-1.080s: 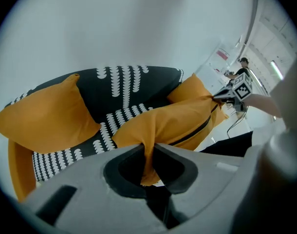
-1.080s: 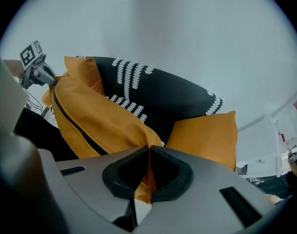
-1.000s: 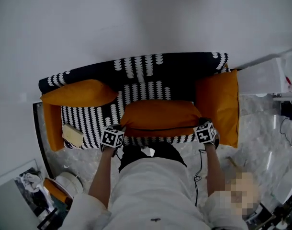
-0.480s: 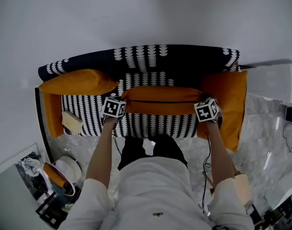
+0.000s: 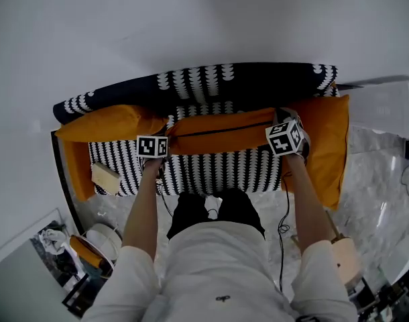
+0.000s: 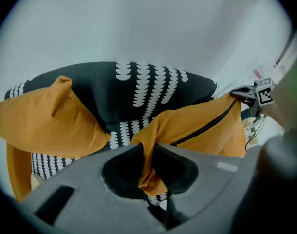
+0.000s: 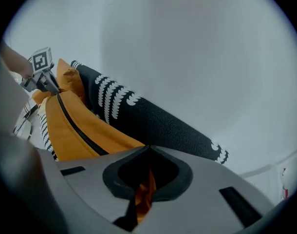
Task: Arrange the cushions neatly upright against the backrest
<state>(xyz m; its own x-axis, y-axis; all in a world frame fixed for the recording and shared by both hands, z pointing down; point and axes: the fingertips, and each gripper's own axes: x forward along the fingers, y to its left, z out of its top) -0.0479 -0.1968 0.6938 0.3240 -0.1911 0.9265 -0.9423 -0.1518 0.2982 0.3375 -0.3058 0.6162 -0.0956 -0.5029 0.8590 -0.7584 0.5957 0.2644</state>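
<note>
Sofa seat (image 5: 211, 170): black-and-white pattern, white wall (image 5: 191, 19) behind.
Middle orange cushion (image 5: 221, 131): along the backrest (image 5: 245, 82), at the seat's rear edge.
Left gripper (image 6: 147, 167): we pinch its left corner.
Right gripper (image 7: 143, 191): we clamp its right corner.

No legible text, brand or number anywhere. Only signs: black-and-white square code markers on left marker cube (image 5: 153, 146) and right marker cube (image 5: 283, 138); patterns, not letters.
</note>
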